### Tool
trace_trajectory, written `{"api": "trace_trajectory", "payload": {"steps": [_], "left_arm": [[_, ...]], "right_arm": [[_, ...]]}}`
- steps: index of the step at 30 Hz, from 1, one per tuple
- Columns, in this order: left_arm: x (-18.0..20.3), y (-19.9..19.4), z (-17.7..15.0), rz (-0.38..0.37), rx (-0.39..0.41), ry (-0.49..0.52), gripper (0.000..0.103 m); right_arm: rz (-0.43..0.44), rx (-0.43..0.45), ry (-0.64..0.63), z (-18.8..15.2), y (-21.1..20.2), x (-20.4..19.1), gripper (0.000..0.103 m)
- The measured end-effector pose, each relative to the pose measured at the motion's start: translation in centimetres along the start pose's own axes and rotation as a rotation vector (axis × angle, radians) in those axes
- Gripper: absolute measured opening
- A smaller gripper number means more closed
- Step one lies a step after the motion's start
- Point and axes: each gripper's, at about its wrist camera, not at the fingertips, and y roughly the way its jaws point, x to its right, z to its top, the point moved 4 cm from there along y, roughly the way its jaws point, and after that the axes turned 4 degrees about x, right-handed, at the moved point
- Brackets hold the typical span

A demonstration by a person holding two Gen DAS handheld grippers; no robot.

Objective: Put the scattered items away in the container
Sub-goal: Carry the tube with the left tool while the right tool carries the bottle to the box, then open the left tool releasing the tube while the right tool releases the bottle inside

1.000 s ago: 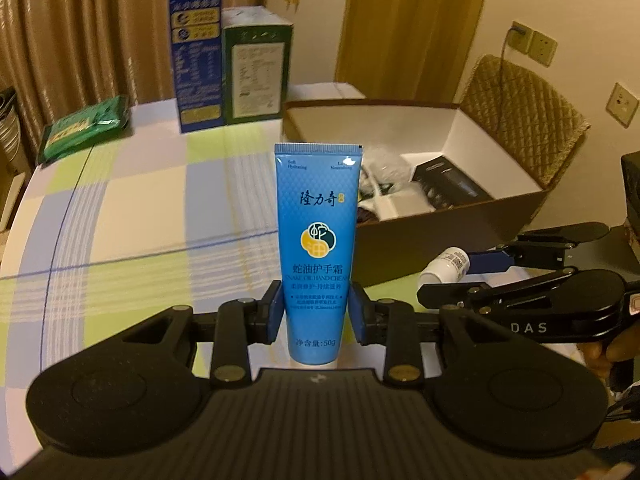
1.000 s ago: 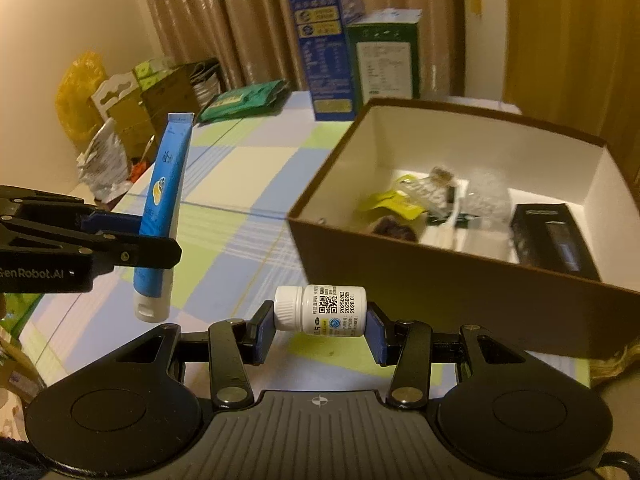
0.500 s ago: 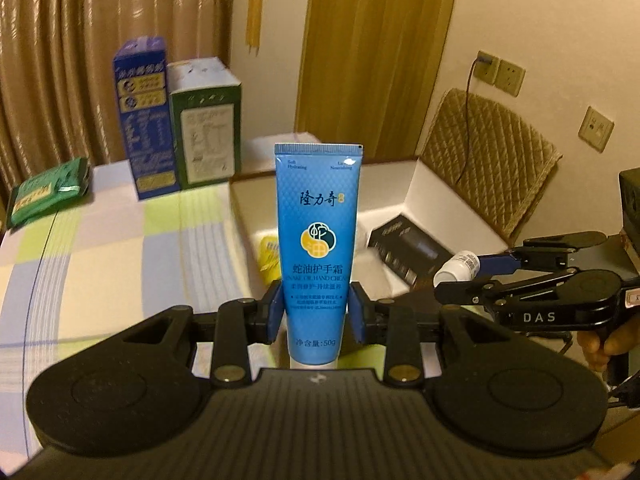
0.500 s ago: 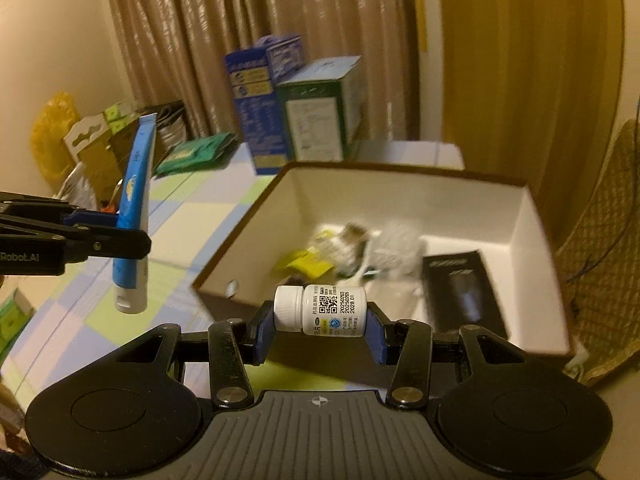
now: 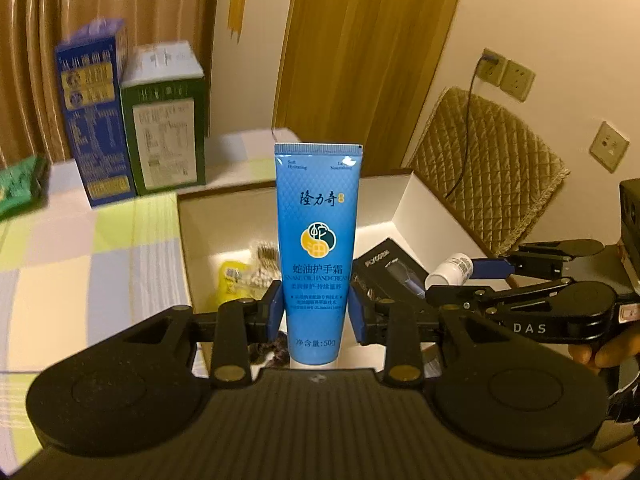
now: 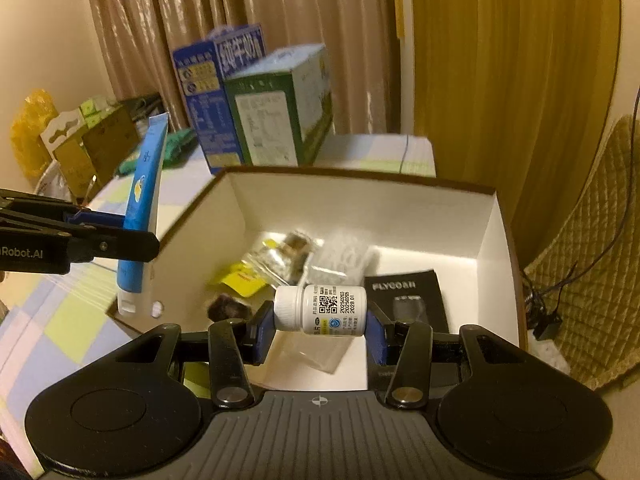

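Note:
My left gripper [image 5: 316, 312] is shut on a blue hand cream tube [image 5: 318, 240], held upright with its cap down. Seen from the right wrist, the same tube [image 6: 142, 216] hangs over the left wall of the box. My right gripper [image 6: 320, 326] is shut on a small white pill bottle [image 6: 322, 310], lying sideways between the pads, above the inside of the box. In the left wrist view the bottle [image 5: 450, 274] shows at the right. The brown cardboard box [image 6: 400, 216] with white inside holds a black carton [image 6: 406, 300], a yellow packet [image 6: 240, 280] and clear bags.
A blue carton [image 6: 212, 92] and a green carton [image 6: 280, 116] stand behind the box on the checked tablecloth [image 5: 80, 248]. A quilted chair [image 5: 488, 168] stands right of the box, with wall sockets and a cable. Bags clutter the far left.
Both grippers have moved forward with their items, from in front of the box to over it. The box now lies right below them. Neither grip has changed.

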Motion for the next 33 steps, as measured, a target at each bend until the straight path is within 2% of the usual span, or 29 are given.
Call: {"api": "trace_trajectory", "payload": {"steps": [5,16,29,33], "left_arm": [[-0.5,3.4,-0.7,-0.015,-0.075,-0.049,0.028],[-1.5,9.0,-2.9,0.035,-0.23,-0.09,0.029],[-1.8,11.8,-5.1,0.037,-0.354,-0.107,0.029],[-1.8,11.7,-5.1,0.035,-0.356,-0.107,0.031]], "right_arm": [[-0.01,-0.057,-0.01,-0.8,2.0,1.2,0.044],[0.019,-0.133,-0.034,-1.3,4.6,2.0,0.044],[0.036,-0.188,-0.049,-1.5,5.7,2.4,0.044],[0.046,-0.197,-0.057,-1.4,5.7,2.3,0.044]]}}
